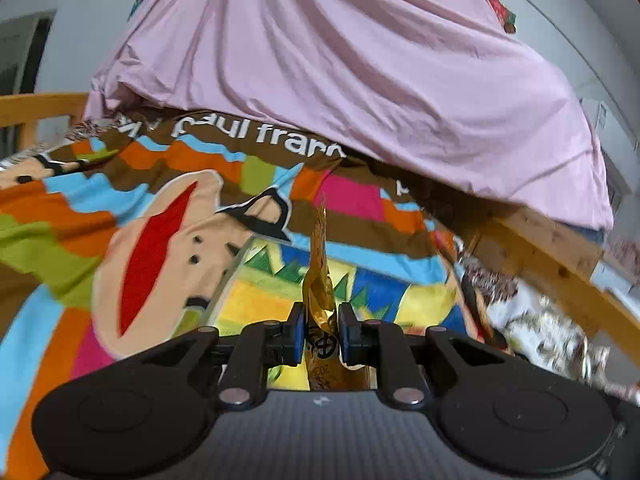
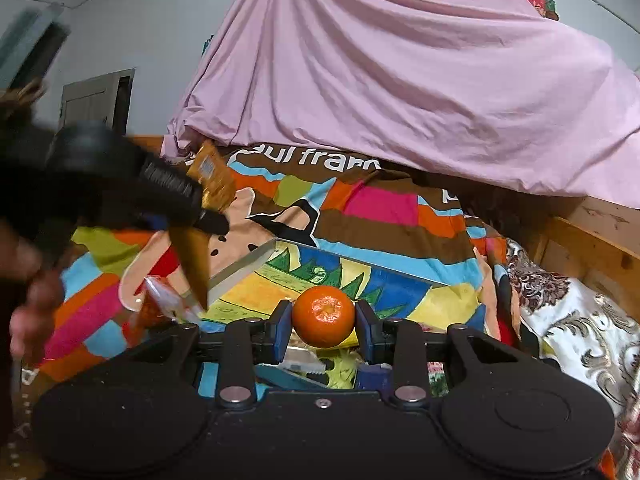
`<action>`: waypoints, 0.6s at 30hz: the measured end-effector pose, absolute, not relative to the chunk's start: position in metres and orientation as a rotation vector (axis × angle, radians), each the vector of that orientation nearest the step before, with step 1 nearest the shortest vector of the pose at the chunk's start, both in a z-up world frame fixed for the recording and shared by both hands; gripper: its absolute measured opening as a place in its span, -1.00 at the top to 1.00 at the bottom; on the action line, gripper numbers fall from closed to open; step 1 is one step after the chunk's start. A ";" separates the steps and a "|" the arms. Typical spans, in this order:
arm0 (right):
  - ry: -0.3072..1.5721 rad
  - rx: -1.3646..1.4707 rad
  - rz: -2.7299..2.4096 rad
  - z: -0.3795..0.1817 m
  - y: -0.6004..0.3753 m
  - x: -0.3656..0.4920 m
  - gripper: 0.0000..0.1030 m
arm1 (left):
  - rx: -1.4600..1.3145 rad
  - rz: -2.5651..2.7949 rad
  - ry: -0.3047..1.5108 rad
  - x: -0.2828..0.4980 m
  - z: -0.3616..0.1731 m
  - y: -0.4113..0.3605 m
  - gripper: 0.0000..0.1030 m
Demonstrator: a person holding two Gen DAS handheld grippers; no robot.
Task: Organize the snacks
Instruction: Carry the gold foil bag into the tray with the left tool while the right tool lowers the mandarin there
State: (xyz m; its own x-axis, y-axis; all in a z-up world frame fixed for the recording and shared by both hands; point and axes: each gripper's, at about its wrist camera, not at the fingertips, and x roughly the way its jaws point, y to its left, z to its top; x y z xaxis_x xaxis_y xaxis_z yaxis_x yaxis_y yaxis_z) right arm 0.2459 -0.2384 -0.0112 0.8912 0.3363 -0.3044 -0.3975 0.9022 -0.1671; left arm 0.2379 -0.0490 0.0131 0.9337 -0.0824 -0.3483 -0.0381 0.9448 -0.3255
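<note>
My left gripper point(image 1: 320, 336) is shut on a gold snack packet point(image 1: 318, 288), held edge-on above a shallow tray with a colourful painted floor point(image 1: 256, 296). In the right wrist view the left gripper point(image 2: 212, 216) shows at the left, raised, with the gold packet point(image 2: 212, 178) sticking out above and below it. My right gripper point(image 2: 323, 326) is shut on an orange mandarin point(image 2: 323, 316), held over the near part of the tray point(image 2: 240, 270). An orange and white packet point(image 2: 160, 308) lies left of the tray. Several packets point(image 2: 308, 368) show below the right gripper.
The tray rests on a multicoloured cartoon blanket point(image 1: 160, 208) on a bed. A pink sheet point(image 1: 340, 80) is draped over a mound behind. A wooden bed frame point(image 2: 592, 248) runs along the right, with a floral patterned cloth point(image 2: 576, 320) beside it.
</note>
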 end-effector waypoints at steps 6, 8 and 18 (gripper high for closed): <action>0.304 -0.177 0.359 -0.033 -0.244 0.285 0.30 | -0.320 -0.038 0.387 0.288 0.012 -0.048 0.64; 0.323 -0.171 0.346 -0.043 -0.246 0.298 0.30 | -0.309 -0.041 0.406 0.303 0.007 -0.050 0.64; 0.417 -0.045 0.342 -0.063 -0.256 0.337 0.30 | -0.254 -0.007 0.522 0.349 -0.035 -0.054 0.64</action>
